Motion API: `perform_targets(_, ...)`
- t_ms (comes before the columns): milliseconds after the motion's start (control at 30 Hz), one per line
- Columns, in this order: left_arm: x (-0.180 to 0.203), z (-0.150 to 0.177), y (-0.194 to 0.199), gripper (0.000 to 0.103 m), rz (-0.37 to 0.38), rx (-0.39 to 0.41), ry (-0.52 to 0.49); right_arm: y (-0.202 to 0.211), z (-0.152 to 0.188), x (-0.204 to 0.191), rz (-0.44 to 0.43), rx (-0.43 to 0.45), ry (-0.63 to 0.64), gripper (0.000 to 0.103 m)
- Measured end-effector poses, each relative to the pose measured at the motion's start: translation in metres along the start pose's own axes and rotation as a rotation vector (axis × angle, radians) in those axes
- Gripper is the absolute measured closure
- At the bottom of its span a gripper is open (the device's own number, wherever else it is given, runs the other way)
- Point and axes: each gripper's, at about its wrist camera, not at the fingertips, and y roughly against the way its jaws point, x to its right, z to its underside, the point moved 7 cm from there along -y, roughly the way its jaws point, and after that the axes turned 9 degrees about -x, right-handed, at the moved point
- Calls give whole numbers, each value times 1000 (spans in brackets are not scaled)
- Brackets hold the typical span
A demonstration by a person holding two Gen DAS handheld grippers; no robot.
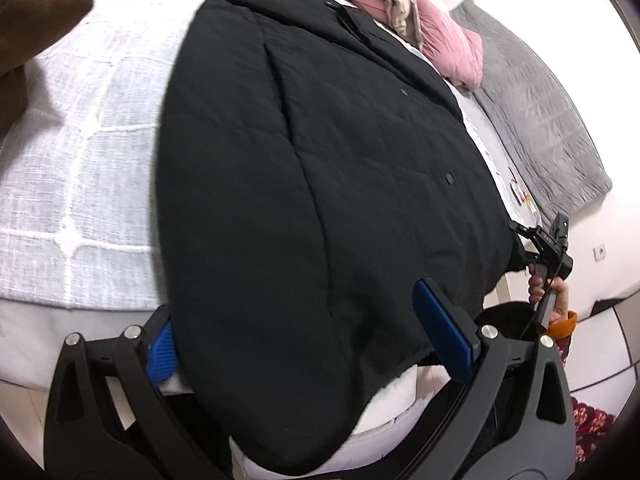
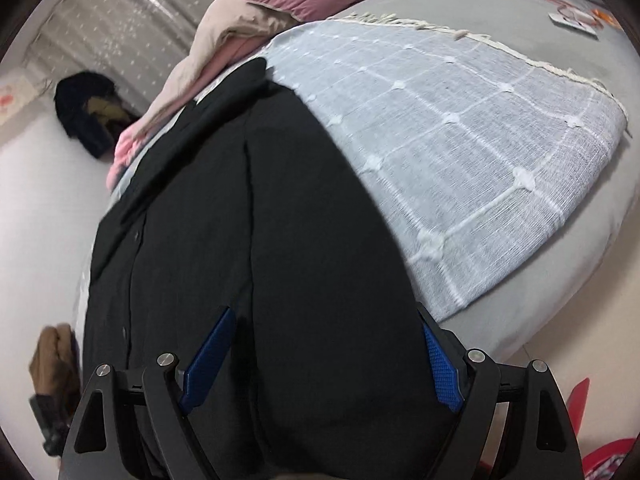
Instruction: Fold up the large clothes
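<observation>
Straddling the hem with wide jaws, both the left gripper (image 1: 304, 336) and right gripper (image 2: 328, 356) hover over the black coat (image 1: 320, 184) spread on the bed (image 2: 560, 300). Only the left view shows the grey pillow (image 1: 536, 112); only the right shows the curtain (image 2: 132, 28).

One black coat (image 1: 320, 200), one white checked throw (image 2: 460, 148), one pink quilt (image 1: 448, 36), one grey blanket (image 1: 536, 108), two snap buttons showing, two grippers: left (image 1: 304, 344), right (image 2: 324, 360).
</observation>
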Motion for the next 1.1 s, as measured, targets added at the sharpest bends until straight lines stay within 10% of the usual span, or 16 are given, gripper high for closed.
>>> perform_targets(200, 10, 4, -9, 15, 60, -43, -19, -4, 8, -9, -28, -15, 18, 38)
perform_targets(367, 6, -3, -11, 71, 14, -16, 31, -4, 6, -7, -20, -9, 18, 68)
perform_targets(467, 13, -11, -7, 83, 33, 25, 40, -2, 8, -16, -37, 11, 42, 81)
perform_targets(1100, 77, -157, 89, 88, -35, 437, -88, 64, -106, -144, -197, 283, 154, 88)
